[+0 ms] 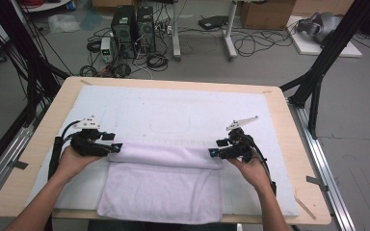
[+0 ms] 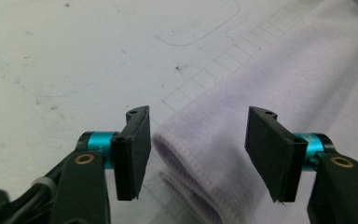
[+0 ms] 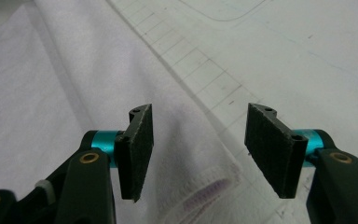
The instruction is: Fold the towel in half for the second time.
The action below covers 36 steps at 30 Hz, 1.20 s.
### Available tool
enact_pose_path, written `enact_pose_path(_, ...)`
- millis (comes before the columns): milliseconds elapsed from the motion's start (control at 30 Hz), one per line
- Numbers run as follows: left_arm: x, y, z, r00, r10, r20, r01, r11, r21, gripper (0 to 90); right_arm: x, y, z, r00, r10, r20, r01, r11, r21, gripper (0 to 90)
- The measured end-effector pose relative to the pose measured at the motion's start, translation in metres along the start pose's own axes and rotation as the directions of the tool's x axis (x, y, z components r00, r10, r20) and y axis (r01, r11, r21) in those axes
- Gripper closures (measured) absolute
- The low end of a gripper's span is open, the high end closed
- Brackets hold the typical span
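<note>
I have both grippers at the ends of the rolled part of the pale lilac towel (image 1: pixel 166 156), which lies on the white mat (image 1: pixel 183 108) near the front of the wooden table (image 1: pixel 298 144); the left gripper (image 1: pixel 117 147) stands released, its pads apart with the towel's rolled end (image 2: pixel 205 154) between them but not pressed; the right gripper (image 1: pixel 214 152) is likewise released, its jaws spread over the towel's hemmed corner (image 3: pixel 205 191). I judge the main risk is the roll slackening now that nothing pins it; terry springs back, so the fold may unroll toward me. If I close again off-centre I could catch only the top layer, or nip the mat with it; uneven pulls from the two sides would skew the roll.
</note>
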<state>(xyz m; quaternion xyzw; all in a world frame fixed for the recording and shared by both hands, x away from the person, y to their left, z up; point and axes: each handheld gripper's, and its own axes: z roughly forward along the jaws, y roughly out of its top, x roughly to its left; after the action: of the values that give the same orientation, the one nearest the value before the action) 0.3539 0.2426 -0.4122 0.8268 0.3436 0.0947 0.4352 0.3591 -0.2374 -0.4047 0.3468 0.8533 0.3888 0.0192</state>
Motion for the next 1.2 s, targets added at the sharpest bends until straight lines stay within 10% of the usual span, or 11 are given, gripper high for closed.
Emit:
enact_pose_path(133, 0.001, -0.001, 0.010, 0.9997, 0.003, 0.025, -0.004, 0.9993, 0.038, 42.9, -0.001, 0.000, 0.005, 0.9996, -0.006, -0.027, 0.007, 1.000, 0.030, 52.7)
enact_pose_path(367, -0.001, -0.003, 0.004, 0.9973, 0.031, 0.066, -0.032, 0.9994, 0.011, 78.7, 0.008, 0.001, 0.007, 0.9965, -0.060, -0.058, 0.063, 0.997, 0.045, 82.3)
enact_pose_path(767, -0.010, -0.007, -0.023, 0.9943, 0.052, 0.094, -0.045, 0.9959, -0.078, 82.6, 0.025, 0.001, -0.019, 0.9909, -0.094, -0.097, 0.090, 0.995, -0.048, 83.8)
enact_pose_path(1200, -0.051, -0.032, -0.075, 0.9848, 0.138, 0.106, -0.123, 0.9830, -0.136, 82.6, 0.071, -0.019, -0.049, 0.9695, -0.207, -0.132, 0.195, 0.976, -0.095, 84.2)
